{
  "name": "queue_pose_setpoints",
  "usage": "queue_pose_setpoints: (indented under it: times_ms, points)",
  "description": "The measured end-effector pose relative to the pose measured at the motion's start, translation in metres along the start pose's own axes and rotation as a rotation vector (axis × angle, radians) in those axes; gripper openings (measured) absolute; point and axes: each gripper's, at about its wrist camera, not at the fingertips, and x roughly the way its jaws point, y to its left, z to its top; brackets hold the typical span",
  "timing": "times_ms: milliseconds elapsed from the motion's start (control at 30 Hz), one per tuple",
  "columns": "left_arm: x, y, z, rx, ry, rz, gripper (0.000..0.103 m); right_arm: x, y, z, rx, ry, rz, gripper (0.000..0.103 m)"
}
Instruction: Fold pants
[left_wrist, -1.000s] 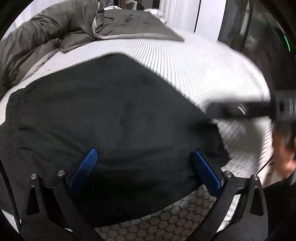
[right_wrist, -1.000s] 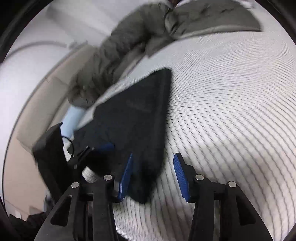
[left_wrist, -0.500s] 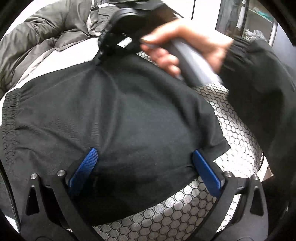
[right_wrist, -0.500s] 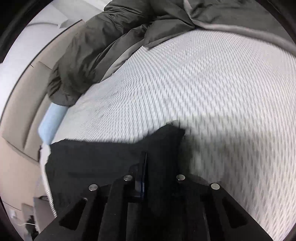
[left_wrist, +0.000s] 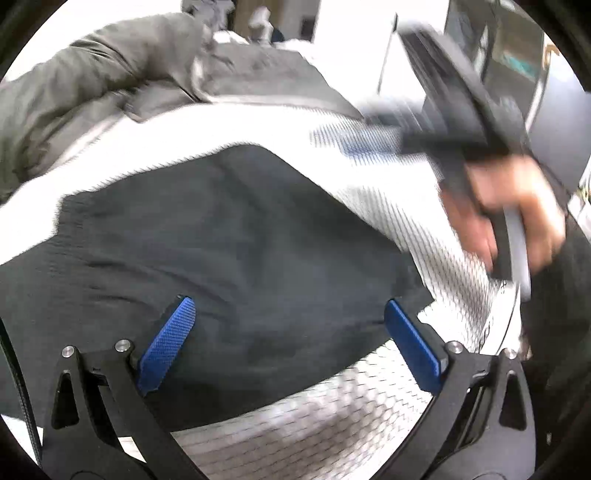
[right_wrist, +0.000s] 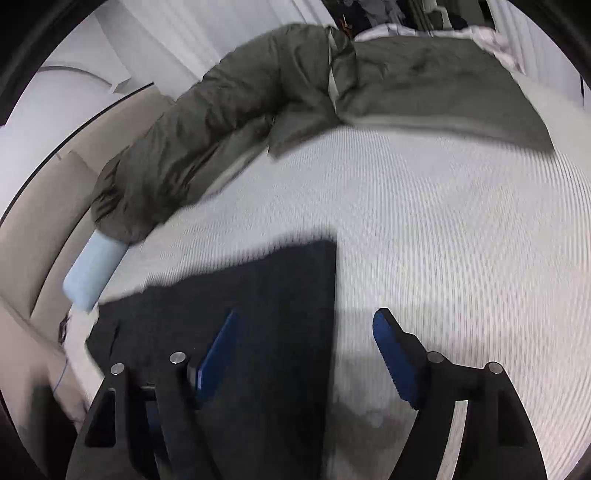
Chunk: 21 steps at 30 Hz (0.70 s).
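The black pants (left_wrist: 221, 243) lie folded and flat on the white honeycomb-pattern mattress (left_wrist: 332, 435). My left gripper (left_wrist: 291, 314) is open, its blue fingers spread over the near part of the pants. My right gripper (right_wrist: 306, 325) is open above the pants' right edge (right_wrist: 288, 295), holding nothing. In the left wrist view the right gripper's body (left_wrist: 454, 122) shows blurred at the upper right, held by a hand (left_wrist: 509, 218).
A grey-green duvet (right_wrist: 258, 110) is bunched along the far side of the mattress (right_wrist: 461, 240); it also shows in the left wrist view (left_wrist: 110, 85). A light blue pillow (right_wrist: 92, 269) lies by the beige headboard (right_wrist: 40, 206) at the left.
My right gripper was shut on the pants' far corner half a second ago; now it has opened, let go and pulled back to the right. The left gripper stayed open over the pants.
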Motion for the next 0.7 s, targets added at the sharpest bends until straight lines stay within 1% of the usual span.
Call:
queue_pose_setpoints:
  times_ms: [67, 100, 133, 167, 233, 267, 300, 333, 367, 433, 467, 500, 533, 567, 600, 633, 700]
  points:
    - [-0.021, 0.024, 0.000, -0.048, -0.046, 0.034, 0.102, 0.001, -0.001, -0.037, 0.014, -0.005, 0.015, 0.077]
    - [-0.031, 0.040, -0.001, -0.081, -0.066, 0.060, 0.102, 0.004, -0.005, -0.048, 0.028, -0.001, 0.035, 0.076]
    - [-0.041, 0.056, -0.003, -0.108, -0.084, 0.084, 0.102, 0.012, -0.009, -0.056, 0.055, 0.019, 0.068, 0.075]
    - [-0.050, 0.076, -0.007, -0.138, -0.105, 0.119, 0.102, 0.022, -0.014, -0.061, 0.088, 0.054, 0.096, 0.069]
    - [-0.061, 0.107, -0.013, -0.187, -0.113, 0.180, 0.102, 0.030, -0.014, -0.063, 0.095, 0.051, 0.131, 0.063]
    - [-0.065, 0.122, -0.017, -0.223, -0.111, 0.212, 0.102, 0.035, -0.015, -0.060, 0.104, 0.056, 0.169, 0.040]
    - [-0.072, 0.143, -0.021, -0.276, -0.110, 0.245, 0.102, 0.040, -0.016, -0.058, 0.125, 0.070, 0.198, 0.019]
    - [-0.077, 0.158, -0.025, -0.317, -0.112, 0.264, 0.102, 0.047, -0.014, -0.056, 0.135, 0.094, 0.213, 0.016]
    - [-0.082, 0.173, -0.030, -0.358, -0.115, 0.279, 0.102, 0.047, -0.010, -0.054, 0.099, 0.089, 0.194, 0.010]
    - [-0.098, 0.202, -0.038, -0.426, -0.126, 0.322, 0.102, 0.035, 0.003, -0.048, 0.019, 0.048, 0.149, 0.009]
    - [-0.107, 0.214, -0.044, -0.457, -0.134, 0.348, 0.102, 0.030, 0.006, -0.043, 0.010, 0.024, 0.140, 0.009]
    - [-0.118, 0.228, -0.052, -0.506, -0.143, 0.383, 0.102, 0.029, 0.009, -0.036, -0.004, 0.018, 0.122, 0.010]
    - [-0.126, 0.239, -0.059, -0.544, -0.147, 0.401, 0.102, 0.027, 0.010, -0.034, -0.037, 0.026, 0.069, 0.014]
    - [-0.134, 0.251, -0.064, -0.584, -0.150, 0.414, 0.102, 0.032, 0.012, -0.034, -0.079, 0.054, -0.012, 0.027]
    - [-0.141, 0.265, -0.072, -0.625, -0.154, 0.426, 0.102, 0.035, 0.011, -0.037, -0.089, 0.081, -0.058, 0.040]
    - [-0.150, 0.272, -0.080, -0.647, -0.157, 0.439, 0.102, 0.033, 0.008, -0.040, -0.065, 0.079, -0.089, 0.044]
    - [-0.167, 0.288, -0.099, -0.707, -0.153, 0.488, 0.101, 0.018, 0.010, -0.042, -0.034, 0.012, -0.105, 0.048]
